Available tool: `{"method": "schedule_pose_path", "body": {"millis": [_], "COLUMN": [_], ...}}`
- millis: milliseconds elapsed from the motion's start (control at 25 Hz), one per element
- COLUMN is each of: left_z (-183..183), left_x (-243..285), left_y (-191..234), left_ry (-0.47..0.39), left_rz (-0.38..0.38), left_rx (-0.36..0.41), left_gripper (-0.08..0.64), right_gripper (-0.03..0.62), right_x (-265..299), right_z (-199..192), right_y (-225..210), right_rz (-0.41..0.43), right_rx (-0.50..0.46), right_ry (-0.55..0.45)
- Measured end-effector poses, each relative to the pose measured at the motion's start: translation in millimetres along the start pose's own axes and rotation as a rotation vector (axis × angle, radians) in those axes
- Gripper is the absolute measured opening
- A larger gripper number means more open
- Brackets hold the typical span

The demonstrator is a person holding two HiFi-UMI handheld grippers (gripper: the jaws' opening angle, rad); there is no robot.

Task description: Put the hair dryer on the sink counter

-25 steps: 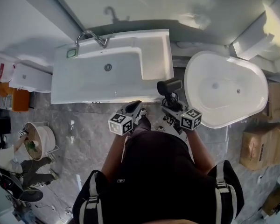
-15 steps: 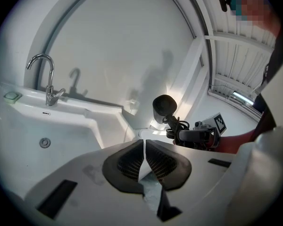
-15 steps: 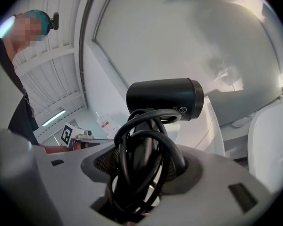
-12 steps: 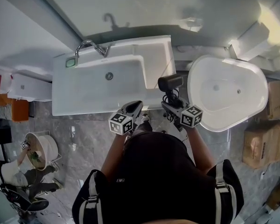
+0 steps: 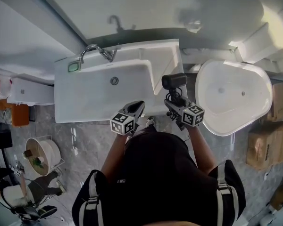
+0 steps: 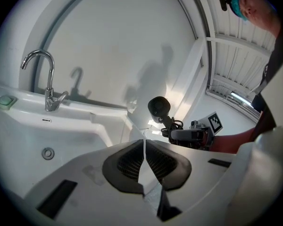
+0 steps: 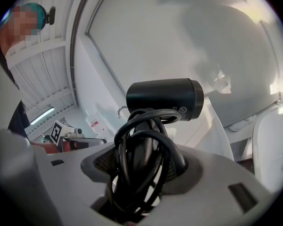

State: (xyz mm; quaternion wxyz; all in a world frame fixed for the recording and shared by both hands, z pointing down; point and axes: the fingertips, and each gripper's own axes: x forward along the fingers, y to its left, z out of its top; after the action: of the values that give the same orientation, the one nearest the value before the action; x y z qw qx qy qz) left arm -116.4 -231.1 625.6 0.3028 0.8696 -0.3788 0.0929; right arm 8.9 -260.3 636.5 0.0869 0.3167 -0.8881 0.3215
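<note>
Right gripper clamped on the black hair dryer by its cord-wrapped handle, barrel on top. Head view: dryer held in the air by the 4 o'clock edge of the sink counter, not yet set down. Left gripper closed, empty (idle, at dryer's 8 o'clock). Remaining, by my judgement: carry over flat ledge, lower, release

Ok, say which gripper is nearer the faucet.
Left. The left gripper is at the front edge of the sink, opposite the faucet; the right gripper, holding the hair dryer, is farther right.
</note>
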Motion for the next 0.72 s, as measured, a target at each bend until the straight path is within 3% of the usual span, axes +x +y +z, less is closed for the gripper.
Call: {"method": "schedule_pose_path", "body": {"millis": [720], "left_z": [24], "left_x": [12], "left_y": [49], "left_ry": [0.024], "left_rz": [-0.041], "left_rx": [0.014], "left_gripper": [0.023], "right_gripper": [0.31], "right_x": [63], "right_z": [5], "right_y": [-60], "right_rz": [-0.13], "right_rx": [0.107], "right_ry": [0.013]}}
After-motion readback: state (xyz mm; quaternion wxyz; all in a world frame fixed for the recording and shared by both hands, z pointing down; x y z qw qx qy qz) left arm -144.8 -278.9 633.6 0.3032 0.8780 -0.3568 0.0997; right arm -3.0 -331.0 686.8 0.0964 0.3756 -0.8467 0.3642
